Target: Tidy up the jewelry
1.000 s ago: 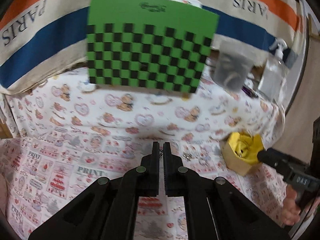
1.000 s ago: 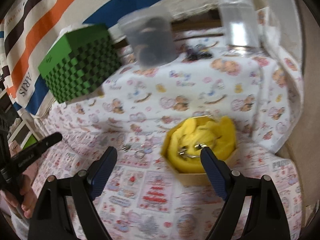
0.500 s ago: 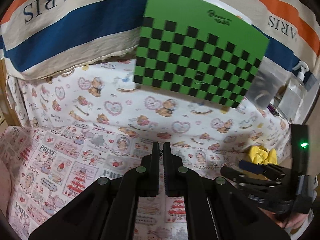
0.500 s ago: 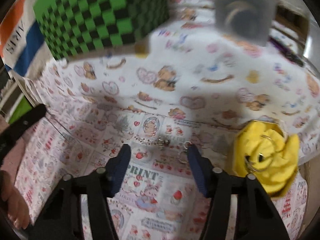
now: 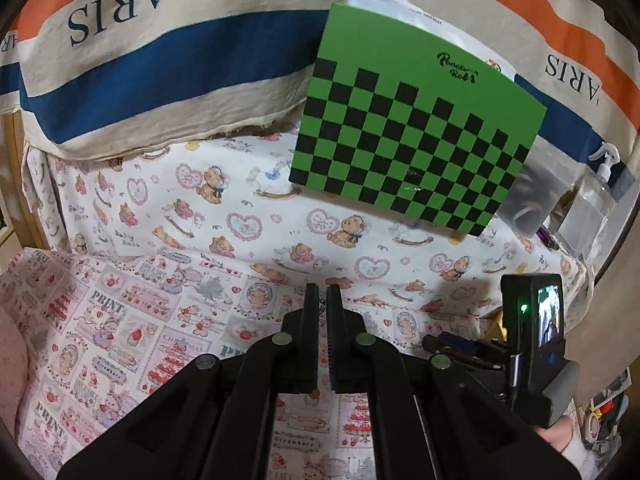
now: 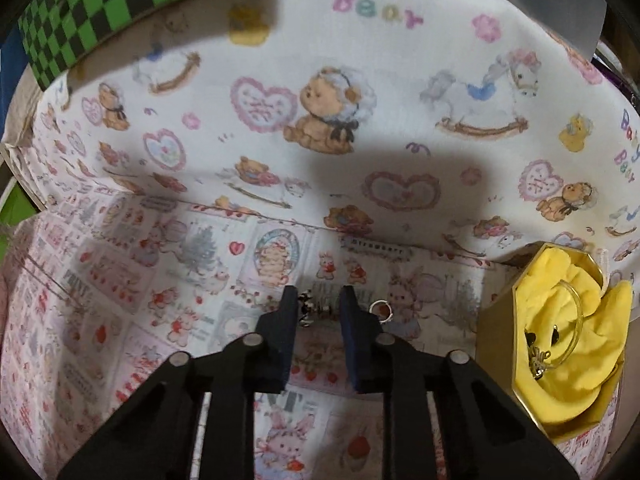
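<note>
My right gripper (image 6: 319,304) points down at the printed cloth, its jaws closing onto a small dark-and-silver jewelry piece (image 6: 310,308) that fills the gap between the pads. A silver ring (image 6: 379,307) lies just right of the right finger. At the right stands a gold hexagonal box (image 6: 496,336) lined with yellow cloth, holding a thin bangle (image 6: 576,320) and small charms. My left gripper (image 5: 322,300) is shut, with a speck of thin chain between its tips; a fine chain (image 6: 60,284) runs across the cloth at the left. The right gripper's body (image 5: 532,320) shows at the lower right of the left wrist view.
A green-and-black chequered box (image 5: 416,128) leans at the back against a striped "PARIS" fabric (image 5: 132,60). A clear plastic container (image 5: 536,200) and a pump bottle (image 5: 592,200) stand at the back right. A fingertip shows at the bottom right.
The right gripper moved left, away from the yellow box, dropped toward the cloth and closed from wide open around the small piece. The left gripper stayed shut and drifted slightly.
</note>
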`<state>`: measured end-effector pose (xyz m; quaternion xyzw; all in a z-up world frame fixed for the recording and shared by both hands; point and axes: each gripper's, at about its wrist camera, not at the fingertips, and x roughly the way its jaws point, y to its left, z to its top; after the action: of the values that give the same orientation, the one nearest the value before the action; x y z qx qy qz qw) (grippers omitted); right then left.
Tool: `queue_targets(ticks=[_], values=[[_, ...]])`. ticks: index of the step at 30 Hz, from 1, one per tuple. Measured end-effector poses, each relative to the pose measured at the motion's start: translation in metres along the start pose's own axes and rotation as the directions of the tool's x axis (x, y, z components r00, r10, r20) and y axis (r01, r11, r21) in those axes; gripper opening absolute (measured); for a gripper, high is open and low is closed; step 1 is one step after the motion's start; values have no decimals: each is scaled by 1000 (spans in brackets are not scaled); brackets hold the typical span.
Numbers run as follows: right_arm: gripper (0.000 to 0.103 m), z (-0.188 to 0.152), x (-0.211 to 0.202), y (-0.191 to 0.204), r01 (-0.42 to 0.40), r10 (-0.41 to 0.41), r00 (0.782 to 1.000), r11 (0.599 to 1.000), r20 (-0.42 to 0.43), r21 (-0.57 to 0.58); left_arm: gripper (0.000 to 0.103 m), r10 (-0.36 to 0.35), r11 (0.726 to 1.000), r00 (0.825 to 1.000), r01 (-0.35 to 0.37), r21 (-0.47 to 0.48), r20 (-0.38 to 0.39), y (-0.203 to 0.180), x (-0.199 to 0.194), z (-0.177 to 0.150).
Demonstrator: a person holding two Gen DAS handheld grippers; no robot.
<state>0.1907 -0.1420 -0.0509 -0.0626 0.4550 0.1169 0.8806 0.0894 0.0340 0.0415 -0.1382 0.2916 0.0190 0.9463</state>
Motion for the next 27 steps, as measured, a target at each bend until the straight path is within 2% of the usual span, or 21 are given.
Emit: queue_targets(ticks=[3,6,10,13,15,20,27], values=[[15,-2,-2,3,16,-16,1000,1000,8,-27,3,-4,1000,1000,4,-3,12,1,-4,1],[15,-9,-13,2,-10,10,1000,1000,12,-24,3,-37,999,999,37,1,14,-3,-9,0],[15,-21,-41,4,-41,44,997,998,57,-54,3,-34,999,998,31,41,55,-16,-22,-2],[15,-30,-65,1,-78,83,992,995,97,-58,3,-51,999,995,49,21,90,-17,-33,0],[15,-35,-80,-4,-77,81,988,996,128,-38,3,-56,998,992,53,29,117,-18,-41,0],[15,-44,-117,-22,-115,116,970,993,212,-17,3,-49,995,981,33,89,190,-25,-58,3],[15,-42,-157,-47,-138,115,934,989,339,44,3,-78,990,974,51,130,211,-36,-72,1]])
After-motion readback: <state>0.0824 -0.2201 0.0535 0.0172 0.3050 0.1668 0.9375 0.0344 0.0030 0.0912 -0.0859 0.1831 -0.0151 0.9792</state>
